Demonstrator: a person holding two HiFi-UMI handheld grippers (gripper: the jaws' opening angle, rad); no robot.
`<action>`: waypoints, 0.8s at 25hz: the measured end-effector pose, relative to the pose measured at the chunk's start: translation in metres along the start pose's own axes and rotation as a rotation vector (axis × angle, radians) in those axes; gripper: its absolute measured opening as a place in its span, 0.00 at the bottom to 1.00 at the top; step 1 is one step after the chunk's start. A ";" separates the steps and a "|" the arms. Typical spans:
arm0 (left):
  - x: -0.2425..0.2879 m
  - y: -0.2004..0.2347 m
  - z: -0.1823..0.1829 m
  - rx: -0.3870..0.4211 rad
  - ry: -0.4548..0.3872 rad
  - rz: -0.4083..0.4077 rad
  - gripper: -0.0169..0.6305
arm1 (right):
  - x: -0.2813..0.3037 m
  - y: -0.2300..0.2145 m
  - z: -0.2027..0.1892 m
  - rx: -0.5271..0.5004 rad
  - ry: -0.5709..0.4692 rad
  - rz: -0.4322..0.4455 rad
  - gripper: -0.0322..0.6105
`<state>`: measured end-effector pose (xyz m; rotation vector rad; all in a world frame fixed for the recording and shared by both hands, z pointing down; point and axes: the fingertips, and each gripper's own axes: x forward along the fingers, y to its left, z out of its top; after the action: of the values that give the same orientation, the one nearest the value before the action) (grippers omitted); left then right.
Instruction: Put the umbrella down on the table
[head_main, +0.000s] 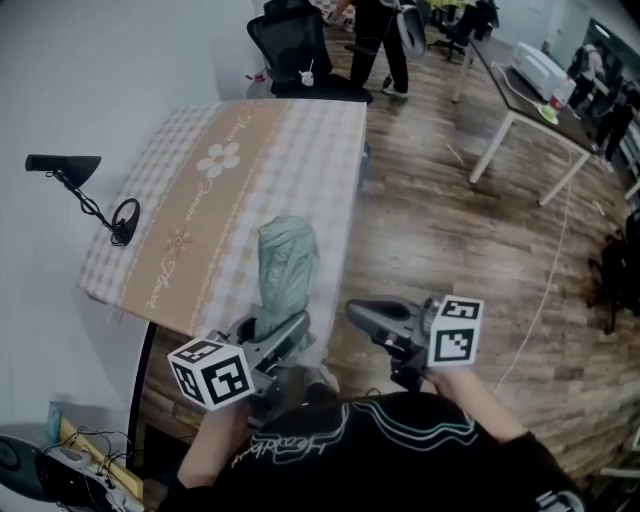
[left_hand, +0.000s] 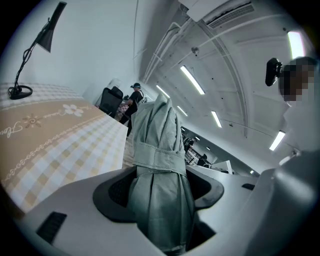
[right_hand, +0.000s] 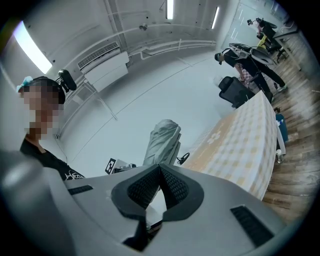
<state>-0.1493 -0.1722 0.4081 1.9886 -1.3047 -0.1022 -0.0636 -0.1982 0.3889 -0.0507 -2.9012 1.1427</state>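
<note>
Over the table's near edge, head view: 1 umbrella (head_main: 287, 262), 2 grippers, 1 table (head_main: 200, 190) with checked cloth, 1 desk lamp (head_main: 62, 163), 1 office chair (head_main: 295, 45) at the far end. Left gripper (head_main: 275, 327) clamps the umbrella's lower end. The rest of the umbrella sticks out past the fingertips, over the cloth's near right corner. Can't tell if it touches the cloth. Right gripper (head_main: 356, 313) sits just right of the left one, apart from the umbrella.

Left gripper view: the jaws are closed on the umbrella, one pad on each side of it. Umbrella is folded, pale grey-green fabric, pleats bunched, 1 strap (left_hand: 157, 157) wrapped round it just beyond the pads, the top end rising well past the fingertips. Table and lamp lie left of the fingers.

Right gripper view: the jaws are together, pad tips touching, with nothing between them. Umbrella stands beyond the fingertips, slightly left; table runs off to their right.
</note>
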 end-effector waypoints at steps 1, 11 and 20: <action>0.003 0.007 0.004 -0.001 0.010 -0.004 0.44 | 0.005 -0.005 0.003 0.006 -0.004 -0.009 0.07; 0.023 0.086 0.040 0.034 0.096 0.008 0.44 | 0.054 -0.047 0.017 0.040 -0.028 -0.096 0.07; 0.050 0.148 0.055 0.133 0.190 0.064 0.44 | 0.081 -0.076 0.030 0.054 -0.073 -0.163 0.07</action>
<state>-0.2618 -0.2730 0.4757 2.0104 -1.2780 0.2043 -0.1468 -0.2708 0.4194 0.2290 -2.8696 1.2173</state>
